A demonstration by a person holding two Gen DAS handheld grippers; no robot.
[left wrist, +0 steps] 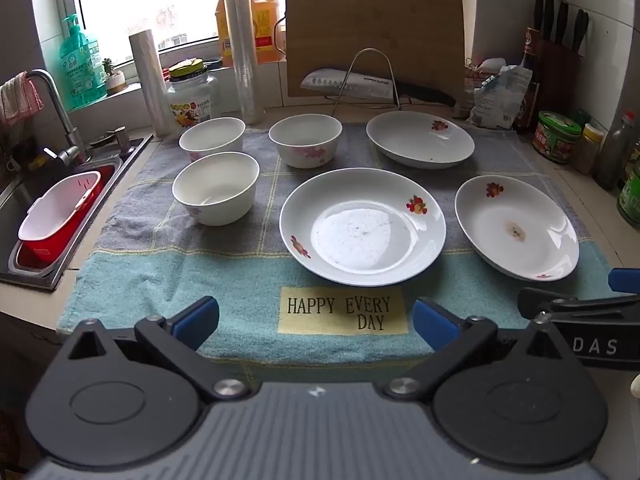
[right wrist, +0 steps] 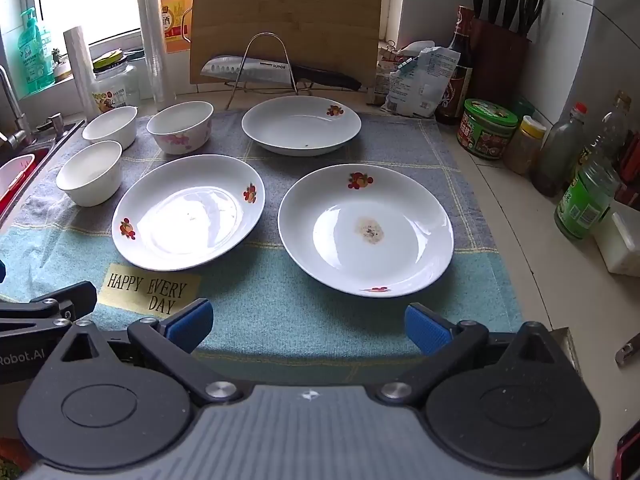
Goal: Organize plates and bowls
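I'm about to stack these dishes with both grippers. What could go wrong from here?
1. The near right plate carries a brown stain, so stacking may smear residue onto another plate.
2. The towel could bunch if a plate is dragged.
3. The knife lies close behind the far plate.

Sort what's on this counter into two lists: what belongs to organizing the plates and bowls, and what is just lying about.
Belongs to the job:
- three plates: stained plate, middle plate, back plate
- three bowls: flowered bowl, front bowl, back bowl

Just lying about:
- knife
- cutting board
- green tin
- soap bottle
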